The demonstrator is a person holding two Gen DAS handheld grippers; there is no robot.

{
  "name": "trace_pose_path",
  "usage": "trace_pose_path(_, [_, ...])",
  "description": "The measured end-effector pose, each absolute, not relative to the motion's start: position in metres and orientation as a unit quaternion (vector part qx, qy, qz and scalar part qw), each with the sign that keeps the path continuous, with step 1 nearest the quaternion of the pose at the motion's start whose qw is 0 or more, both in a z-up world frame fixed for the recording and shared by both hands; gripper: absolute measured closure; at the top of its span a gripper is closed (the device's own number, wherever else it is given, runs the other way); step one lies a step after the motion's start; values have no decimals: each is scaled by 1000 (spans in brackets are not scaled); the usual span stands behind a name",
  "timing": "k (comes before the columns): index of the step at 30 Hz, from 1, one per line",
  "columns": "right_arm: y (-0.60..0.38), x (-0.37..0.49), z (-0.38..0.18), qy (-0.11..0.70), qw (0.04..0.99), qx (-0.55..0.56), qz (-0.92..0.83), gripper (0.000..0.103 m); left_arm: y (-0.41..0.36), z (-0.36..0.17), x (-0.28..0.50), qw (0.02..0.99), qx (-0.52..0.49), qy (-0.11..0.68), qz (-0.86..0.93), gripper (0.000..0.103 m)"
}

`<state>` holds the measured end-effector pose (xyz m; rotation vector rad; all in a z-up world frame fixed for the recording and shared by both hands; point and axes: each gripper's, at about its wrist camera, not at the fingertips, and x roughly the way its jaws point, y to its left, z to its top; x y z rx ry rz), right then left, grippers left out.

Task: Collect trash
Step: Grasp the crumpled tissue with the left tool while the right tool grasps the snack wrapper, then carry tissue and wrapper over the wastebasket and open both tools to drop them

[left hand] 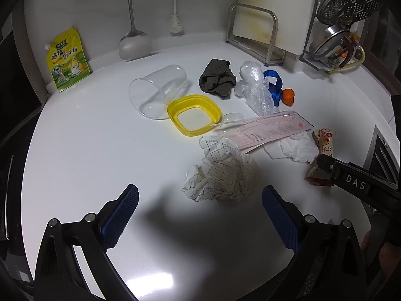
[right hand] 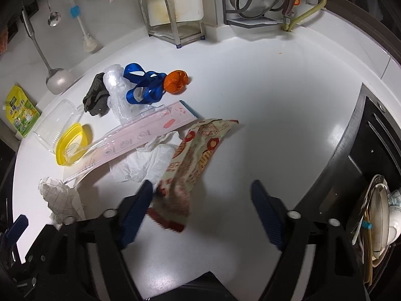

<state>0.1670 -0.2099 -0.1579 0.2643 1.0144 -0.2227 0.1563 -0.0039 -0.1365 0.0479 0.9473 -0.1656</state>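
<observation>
Trash lies scattered on a white counter (left hand: 100, 150). A crumpled checked paper (left hand: 220, 175) sits just beyond my left gripper (left hand: 200, 193), whose blue-padded jaws stand open and empty. My right gripper (right hand: 201, 185) is open over a red and cream snack wrapper (right hand: 195, 155); the wrapper's lower end lies between the jaws, beside the left finger (right hand: 140, 200). A white tissue (right hand: 147, 163) and a long pink plastic package (right hand: 140, 135) lie left of the wrapper. Farther back are a clear cup (left hand: 155, 90), a yellow lid (left hand: 194, 115), a dark rag (left hand: 216, 79), a plastic bag (left hand: 255, 87), a blue ribbon (right hand: 145, 85) and an orange scrap (right hand: 176, 80).
A yellow seasoning pouch (left hand: 67, 60) leans on the back wall, near a hanging ladle (left hand: 135, 42). A cutting board rack (left hand: 253, 32) and a strainer rack (left hand: 345, 25) stand at the back. A stove edge (right hand: 371, 150) and stacked dishes (right hand: 381, 213) bound the right side.
</observation>
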Motion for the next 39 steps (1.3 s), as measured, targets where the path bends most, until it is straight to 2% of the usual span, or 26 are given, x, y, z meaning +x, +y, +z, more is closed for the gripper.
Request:
trace_pose_path(2, [-209, 166, -158, 488, 858, 125, -99, 49, -5, -137, 157, 886, 21, 456, -80, 6])
trace_pose_path(4, [-208, 165, -159, 491, 858, 121, -94, 65, -6, -138, 157, 886, 20, 457, -81, 6])
trace_pose_path(6, [-207, 163, -158, 491, 859, 119, -87, 74, -7, -138, 157, 885, 19, 457, -82, 6])
trace_pose_path(16, [-217, 140, -139, 457, 876, 135, -76, 77, -10, -139, 156, 887, 6, 453, -93, 6])
trace_pose_path(26, [-224, 122, -139, 456, 873, 152, -83, 77, -21, -156, 175, 887, 16, 455, -75, 7])
trace_pose_path(28, [-223, 120, -139, 456, 873, 152, -82, 77, -22, -158, 178, 888, 18, 453, -73, 15])
trace_pose_path(29, [-222, 118, -139, 456, 873, 153, -82, 77, -22, -159, 179, 888, 19, 453, -74, 27])
trace_pose_path(30, [-222, 117, -140, 457, 872, 153, -81, 77, -23, -160, 181, 887, 21, 455, -75, 36])
trace_pose_path(32, [-219, 113, -141, 459, 871, 155, -79, 77, -23, -163, 182, 884, 23, 461, -77, 44])
trace_pose_path(33, [-218, 112, -141, 459, 871, 155, -79, 77, -22, -164, 182, 883, 22, 462, -79, 52])
trace_pose_path(36, [-216, 105, -140, 460, 871, 156, -77, 77, -20, -161, 178, 884, 17, 458, -87, 64])
trace_pose_path(39, [-215, 98, -137, 458, 872, 156, -76, 77, -17, -155, 173, 885, 11, 454, -97, 69])
